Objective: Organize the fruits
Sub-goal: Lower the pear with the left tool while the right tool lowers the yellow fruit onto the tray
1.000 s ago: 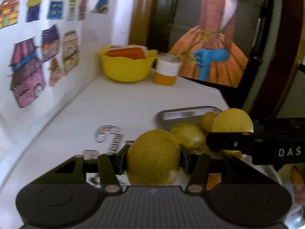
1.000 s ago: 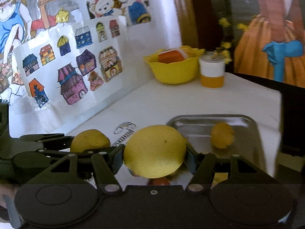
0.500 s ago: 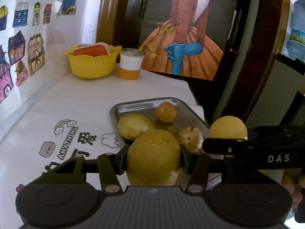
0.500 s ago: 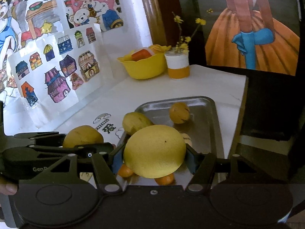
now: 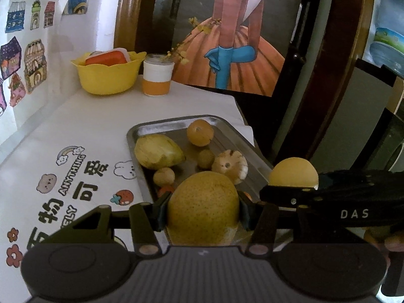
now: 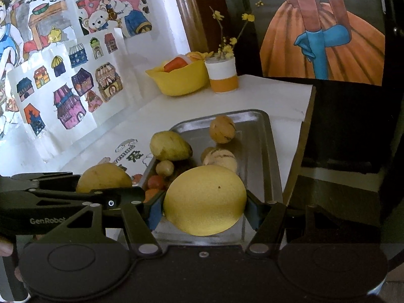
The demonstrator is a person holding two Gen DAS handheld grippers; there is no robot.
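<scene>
In the lower centre of the left wrist view, the left gripper (image 5: 203,210) gripped a speckled yellow-green pear (image 5: 203,205), its jaws pressed against the fruit's two sides so that the pear sat squarely between them and bulged above them. The pear was held over the near end of a metal tray (image 5: 141,131) that stood on the white worktop (image 5: 88,116).

In the lower centre of the right wrist view, the right gripper (image 6: 204,208) clasped a smooth yellow lemon (image 6: 204,199) in the same way, one jaw on each flank, with the fruit filling the gap between them above the tray's near end. At the right edge of the left wrist view the same lemon showed as a yellow dome above the black arm of the right gripper; at the lower left of the right wrist view the pear rose behind the left gripper.

In the middle of the left wrist view the tray held a mango (image 5: 157,151) by its left rim, an orange (image 5: 200,132) toward the far end, a pale ribbed fruit (image 5: 229,164) and several small round fruits (image 5: 164,176).

Toward the upper left, at the far end of the worktop, stood a yellow bowl (image 5: 106,78) and just beside it a white and orange cup (image 5: 156,78).
</scene>
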